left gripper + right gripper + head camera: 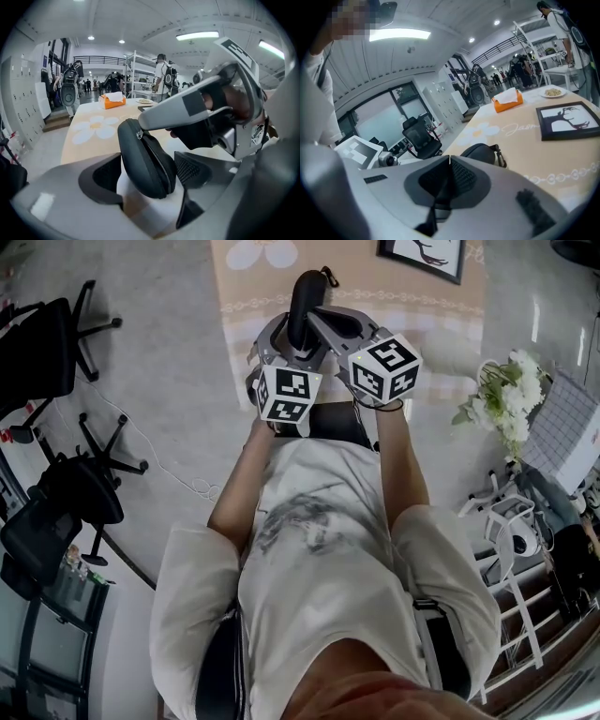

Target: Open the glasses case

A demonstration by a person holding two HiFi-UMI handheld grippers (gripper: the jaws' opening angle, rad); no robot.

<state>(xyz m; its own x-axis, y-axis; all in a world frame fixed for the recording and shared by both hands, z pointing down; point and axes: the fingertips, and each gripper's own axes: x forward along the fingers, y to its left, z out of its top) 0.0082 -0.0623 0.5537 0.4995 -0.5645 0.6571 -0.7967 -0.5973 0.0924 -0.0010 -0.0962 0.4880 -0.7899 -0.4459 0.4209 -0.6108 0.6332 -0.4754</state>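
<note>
Over the table (89,133) with its flowered cloth, we hold both tools close together. Our left gripper (147,187) has its jaws spread wide, with the pads clear of the black glasses case (145,159). The case stands on end between them, its long axis tilted up and away. Our right gripper (449,160) reaches in from above, jaws closed tight, seemingly pinching the zipper pull (137,134) at the case's upper end. We judge the left must clamp the body before the right draws the zip.
</note>
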